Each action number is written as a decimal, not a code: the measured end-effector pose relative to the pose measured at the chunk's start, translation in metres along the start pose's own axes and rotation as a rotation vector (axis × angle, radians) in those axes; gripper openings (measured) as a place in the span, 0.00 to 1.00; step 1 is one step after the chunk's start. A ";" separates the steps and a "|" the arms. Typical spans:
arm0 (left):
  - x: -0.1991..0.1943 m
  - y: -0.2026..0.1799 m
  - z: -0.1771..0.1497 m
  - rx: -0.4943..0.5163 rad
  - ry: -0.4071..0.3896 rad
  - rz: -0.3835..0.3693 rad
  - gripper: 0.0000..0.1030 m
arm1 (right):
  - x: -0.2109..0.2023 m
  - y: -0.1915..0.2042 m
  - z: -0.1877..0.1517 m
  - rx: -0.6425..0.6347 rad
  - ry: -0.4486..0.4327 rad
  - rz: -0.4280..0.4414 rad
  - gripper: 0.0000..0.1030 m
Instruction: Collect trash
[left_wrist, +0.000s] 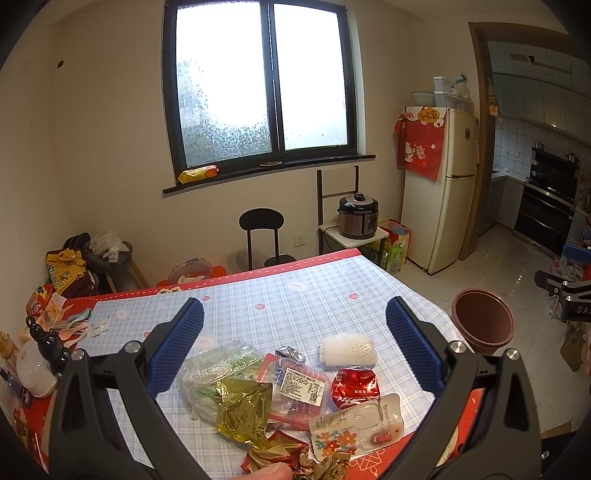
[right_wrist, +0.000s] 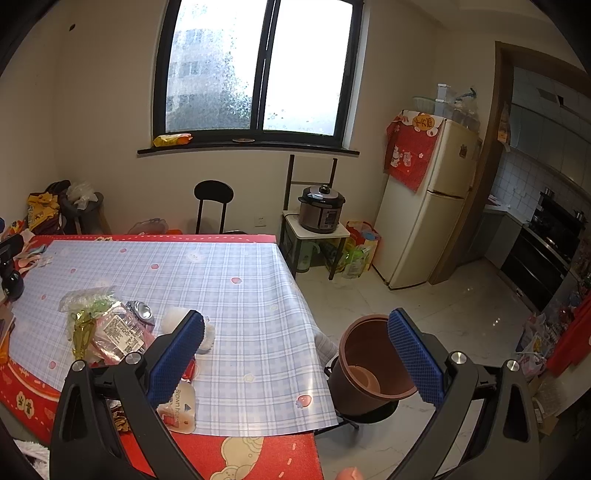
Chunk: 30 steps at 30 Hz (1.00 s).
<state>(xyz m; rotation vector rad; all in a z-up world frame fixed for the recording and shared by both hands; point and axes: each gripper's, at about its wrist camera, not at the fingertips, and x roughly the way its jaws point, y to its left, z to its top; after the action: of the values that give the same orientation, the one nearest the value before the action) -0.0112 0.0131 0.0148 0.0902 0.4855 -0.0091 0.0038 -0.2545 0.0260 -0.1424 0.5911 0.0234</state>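
A heap of trash lies on the checked tablecloth (left_wrist: 280, 295): a clear plastic bag (left_wrist: 214, 369), a gold wrapper (left_wrist: 243, 410), a labelled plastic tray (left_wrist: 299, 391), a red foil wrapper (left_wrist: 354, 384), a white foam net (left_wrist: 347, 350) and a clear "Brown" pouch (left_wrist: 354, 424). My left gripper (left_wrist: 295, 325) is open above the heap, holding nothing. My right gripper (right_wrist: 295, 339) is open and empty over the table's right edge. A brown bin (right_wrist: 373, 365) stands on the floor by that edge; it also shows in the left wrist view (left_wrist: 484, 321). The heap shows at left in the right wrist view (right_wrist: 114, 328).
A black chair (left_wrist: 262, 236) stands behind the table. A rice cooker (left_wrist: 358, 218) sits on a small stand beside a cream fridge (left_wrist: 439, 195). Bottles and spoons (left_wrist: 44, 332) crowd the table's left end. Bags lie on the floor at right (right_wrist: 535, 350).
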 end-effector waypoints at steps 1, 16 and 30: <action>0.000 0.000 0.000 -0.001 0.001 0.000 0.95 | 0.000 0.000 0.000 0.000 0.000 0.000 0.95; 0.018 0.035 -0.019 -0.095 0.096 -0.039 0.95 | 0.029 0.024 -0.006 -0.015 0.067 0.076 0.95; 0.075 0.169 -0.152 -0.376 0.376 0.057 0.95 | 0.112 0.160 -0.050 -0.122 0.305 0.268 0.95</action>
<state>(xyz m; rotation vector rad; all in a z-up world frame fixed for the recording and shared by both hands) -0.0106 0.1956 -0.1401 -0.2677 0.8523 0.1572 0.0592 -0.1056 -0.0974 -0.1860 0.9107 0.3019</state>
